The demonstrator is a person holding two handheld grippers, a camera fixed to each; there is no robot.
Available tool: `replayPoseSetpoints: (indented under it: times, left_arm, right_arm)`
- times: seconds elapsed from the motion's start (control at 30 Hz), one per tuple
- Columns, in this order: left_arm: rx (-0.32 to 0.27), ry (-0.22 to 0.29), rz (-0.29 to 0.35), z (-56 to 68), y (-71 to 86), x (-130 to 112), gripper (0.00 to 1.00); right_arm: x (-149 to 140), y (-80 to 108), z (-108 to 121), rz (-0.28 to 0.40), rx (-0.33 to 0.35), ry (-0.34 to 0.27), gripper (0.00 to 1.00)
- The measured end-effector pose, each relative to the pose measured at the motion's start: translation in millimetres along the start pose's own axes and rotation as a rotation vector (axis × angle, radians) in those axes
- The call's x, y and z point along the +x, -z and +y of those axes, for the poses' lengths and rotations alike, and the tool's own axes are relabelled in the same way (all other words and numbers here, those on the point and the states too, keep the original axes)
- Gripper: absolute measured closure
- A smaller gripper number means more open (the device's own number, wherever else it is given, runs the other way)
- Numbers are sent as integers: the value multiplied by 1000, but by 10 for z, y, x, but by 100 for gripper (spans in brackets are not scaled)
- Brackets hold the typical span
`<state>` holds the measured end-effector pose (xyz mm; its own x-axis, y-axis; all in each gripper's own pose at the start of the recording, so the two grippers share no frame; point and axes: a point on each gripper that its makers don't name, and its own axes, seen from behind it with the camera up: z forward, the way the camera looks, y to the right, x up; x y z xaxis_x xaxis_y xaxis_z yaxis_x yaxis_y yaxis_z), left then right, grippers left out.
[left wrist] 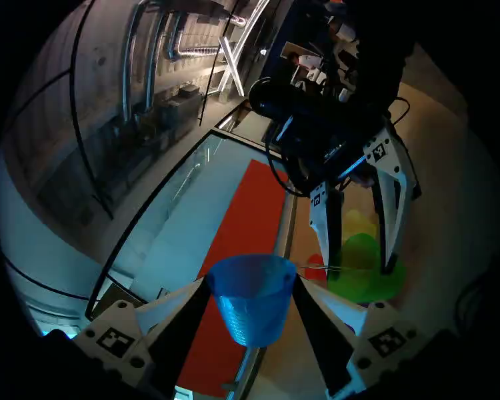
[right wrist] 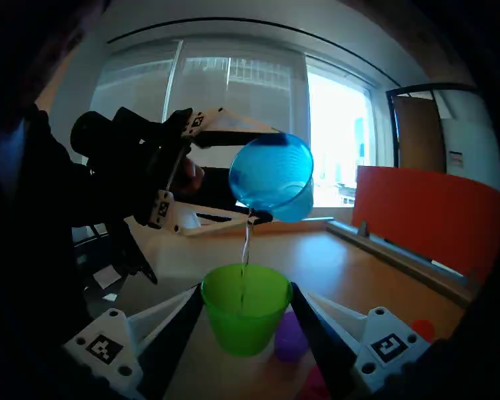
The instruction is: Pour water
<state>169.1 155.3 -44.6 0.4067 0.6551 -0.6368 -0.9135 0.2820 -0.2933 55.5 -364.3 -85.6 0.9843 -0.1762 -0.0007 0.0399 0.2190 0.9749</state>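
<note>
Jaws of the left gripper [right wrist: 271, 177] clamped above and below a translucent blue plastic cup [right wrist: 277, 167], which is tipped steeply with its lip down. Jaws of the right gripper [right wrist: 247, 290] clamped either side of a translucent green plastic cup [right wrist: 245, 317], upright, its mouth directly under the blue lip. A thin stream of water [right wrist: 246, 250] drops from that lip and lands near the middle of the green mouth. The green cup sits over the pale wooden tabletop [right wrist: 357, 267], inboard of the edge where an orange-red partition panel [right wrist: 430, 207] runs; whether its base rests on the wood, cannot tell. A small purple rounded object [right wrist: 290, 337] lies just beside it. Step in hand, by my reading: the pour itself, mid-stream. Fill level in either cup not readable. Next move likely calls for a steady tilt with the lip held over the green mouth, no sideways drift of either hand, then a slow roll of the blue cup back upright once enough has gone across.
</note>
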Motion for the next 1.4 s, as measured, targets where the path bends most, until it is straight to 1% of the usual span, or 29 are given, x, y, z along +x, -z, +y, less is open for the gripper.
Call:
replayPoseSetpoints:
  times: [0.37, 0.63, 0.87, 1.4]
  left_arm:
    - [-3, -26, 0, 15, -6, 15, 15]
    - [-3, -33, -1, 18, -6, 17, 15]
    - [-8, -52, -1, 48, 3, 20, 15]
    - [-5, -80, 1, 42, -12, 42, 15]
  right_arm:
    - [1, 3, -11, -1, 2, 4, 5]
    - [-3, 2, -11, -1, 1, 6, 5]
    - [-4, 0, -11, -1, 0, 9, 5]
    - [-9, 8, -10, 0, -3, 11, 5]
